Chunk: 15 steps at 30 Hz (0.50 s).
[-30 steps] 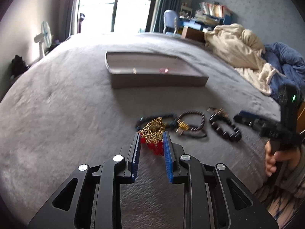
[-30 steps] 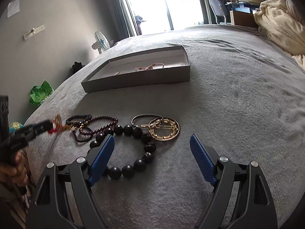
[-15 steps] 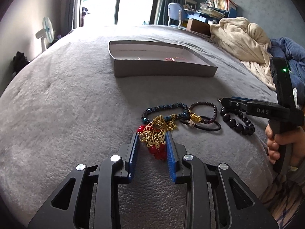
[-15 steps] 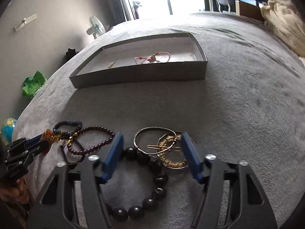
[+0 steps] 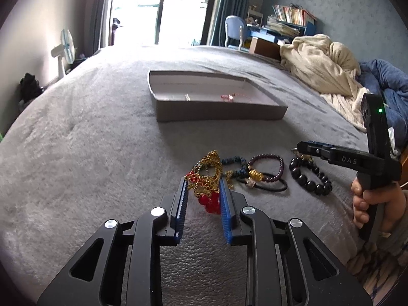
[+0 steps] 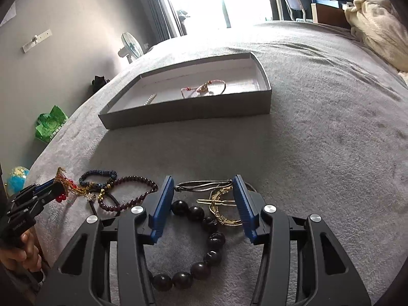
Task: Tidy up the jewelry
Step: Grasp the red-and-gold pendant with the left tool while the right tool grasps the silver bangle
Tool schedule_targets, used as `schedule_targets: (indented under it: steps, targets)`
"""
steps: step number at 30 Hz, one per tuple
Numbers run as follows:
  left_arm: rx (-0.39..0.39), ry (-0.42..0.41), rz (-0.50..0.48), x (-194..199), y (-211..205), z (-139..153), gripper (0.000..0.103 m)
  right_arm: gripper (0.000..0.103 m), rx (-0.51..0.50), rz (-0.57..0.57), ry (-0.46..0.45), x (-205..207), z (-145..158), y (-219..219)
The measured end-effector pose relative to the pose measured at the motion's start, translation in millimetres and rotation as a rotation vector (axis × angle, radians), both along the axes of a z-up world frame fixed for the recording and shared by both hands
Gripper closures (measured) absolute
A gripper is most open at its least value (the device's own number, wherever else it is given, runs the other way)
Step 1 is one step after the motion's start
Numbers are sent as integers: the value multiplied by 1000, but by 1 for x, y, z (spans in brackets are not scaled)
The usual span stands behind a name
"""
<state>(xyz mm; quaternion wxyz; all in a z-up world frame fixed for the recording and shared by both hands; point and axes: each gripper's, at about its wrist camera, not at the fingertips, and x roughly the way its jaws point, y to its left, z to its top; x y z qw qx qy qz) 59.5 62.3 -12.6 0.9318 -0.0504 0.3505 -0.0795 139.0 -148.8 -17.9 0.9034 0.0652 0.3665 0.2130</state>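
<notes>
Jewelry lies on the grey bedspread in front of a shallow grey box (image 5: 219, 113) (image 6: 188, 113) that holds a pink cord bracelet (image 6: 204, 89). My left gripper (image 5: 204, 182) (image 6: 59, 187) is closing, its pads pressing a gold ornament with red beads (image 5: 206, 178). The jaws of my right gripper (image 6: 202, 178) (image 5: 295, 149) are closing too, and their pads touch both ends of a thin metal bangle (image 6: 204, 185). A gold hair clip (image 6: 219, 204) and part of a black bead bracelet (image 6: 211, 239) (image 5: 309, 178) also lie between them.
A dark red bead bracelet (image 6: 137, 178), a blue bead bracelet (image 6: 97, 173) and a black hair tie (image 5: 267, 187) lie between the two grippers. A cream blanket (image 5: 321, 68) is heaped at the right. A fan (image 5: 66, 48), green bag (image 6: 51, 125) and globe (image 6: 17, 178) stand beside the bed.
My right gripper has moved forward over the bangle and its jaws have narrowed from wide apart to the bangle's width. The gold and red ornament now sits deeper between the left pads.
</notes>
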Motion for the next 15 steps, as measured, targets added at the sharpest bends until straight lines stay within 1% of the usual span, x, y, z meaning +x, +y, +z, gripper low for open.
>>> schedule_targets:
  steps: [11, 15]
  targets:
    - [9, -59, -14, 7, -1, 28, 78, 55, 20, 0, -56, 2, 22, -6]
    - [6, -88, -6, 12, 3, 43, 78, 55, 24, 5, -77, 5, 32, -5]
